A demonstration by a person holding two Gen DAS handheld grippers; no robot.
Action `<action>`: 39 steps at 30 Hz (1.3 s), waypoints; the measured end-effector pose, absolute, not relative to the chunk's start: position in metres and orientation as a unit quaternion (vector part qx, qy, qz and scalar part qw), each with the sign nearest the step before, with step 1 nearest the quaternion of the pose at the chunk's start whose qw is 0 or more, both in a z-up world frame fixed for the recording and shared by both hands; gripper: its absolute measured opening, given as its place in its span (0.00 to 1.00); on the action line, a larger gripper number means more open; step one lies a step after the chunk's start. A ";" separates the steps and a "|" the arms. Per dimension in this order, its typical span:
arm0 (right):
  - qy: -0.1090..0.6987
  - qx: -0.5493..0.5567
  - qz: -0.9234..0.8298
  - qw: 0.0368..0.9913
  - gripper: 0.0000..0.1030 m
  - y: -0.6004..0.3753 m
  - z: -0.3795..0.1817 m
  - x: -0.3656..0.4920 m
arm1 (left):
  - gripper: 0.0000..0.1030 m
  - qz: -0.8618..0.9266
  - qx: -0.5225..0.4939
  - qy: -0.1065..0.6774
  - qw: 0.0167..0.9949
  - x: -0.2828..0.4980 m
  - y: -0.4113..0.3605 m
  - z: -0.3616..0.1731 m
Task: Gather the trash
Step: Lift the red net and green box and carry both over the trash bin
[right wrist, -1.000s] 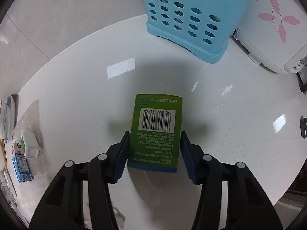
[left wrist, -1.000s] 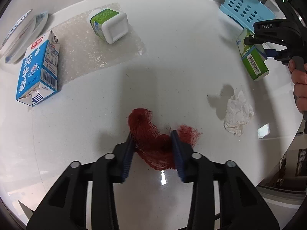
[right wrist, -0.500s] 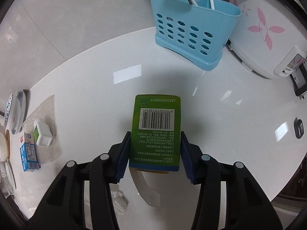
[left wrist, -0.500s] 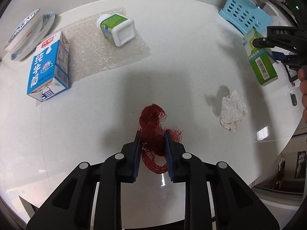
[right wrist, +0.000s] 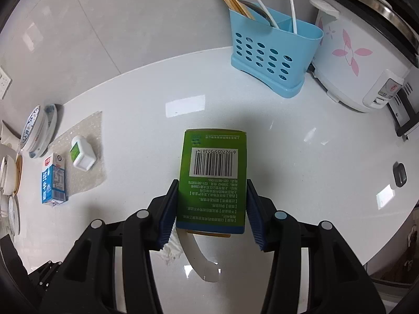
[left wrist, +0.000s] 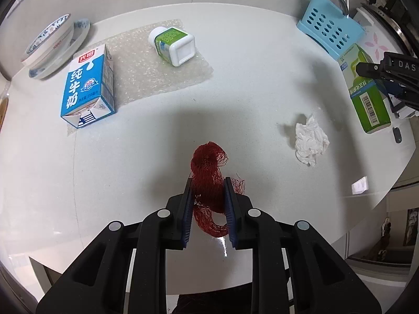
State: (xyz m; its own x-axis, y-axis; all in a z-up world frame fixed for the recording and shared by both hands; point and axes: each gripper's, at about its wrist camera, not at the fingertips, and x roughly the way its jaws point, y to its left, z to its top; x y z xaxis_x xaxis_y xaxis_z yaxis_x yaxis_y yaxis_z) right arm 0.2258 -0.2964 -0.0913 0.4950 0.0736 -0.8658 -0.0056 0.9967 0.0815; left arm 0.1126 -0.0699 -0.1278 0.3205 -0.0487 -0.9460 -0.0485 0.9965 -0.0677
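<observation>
1. Left wrist view: left gripper, its jaws having just been closing, clenched on red mesh net, above the counter.
2. Right gripper grasping green box, off the counter.
3. Step: carrying both away; next calls for a bin, none visible.

Our right gripper clamped on a green box, barcode up, above the white counter — blue caddy and rice cooker behind, milk carton, bottle, plates far left.
</observation>
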 end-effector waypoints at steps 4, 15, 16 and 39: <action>0.496 0.035 0.028 0.867 0.45 -0.296 -0.085 0.210 | 0.20 -0.002 -0.039 0.578 0.815 0.105 -0.073 -0.121; 0.484 0.035 0.037 0.874 0.45 -0.299 -0.075 0.166 | 0.20 -0.003 -0.041 0.571 0.820 0.082 -0.083 -0.106; 0.483 0.035 0.038 0.874 0.45 -0.300 -0.074 0.161 | 0.20 -0.004 -0.041 0.570 0.821 0.080 -0.085 -0.105; 0.469 0.049 0.078 0.879 0.45 -0.314 -0.079 0.059 | 0.20 -0.001 -0.052 0.561 0.827 0.013 -0.113 -0.094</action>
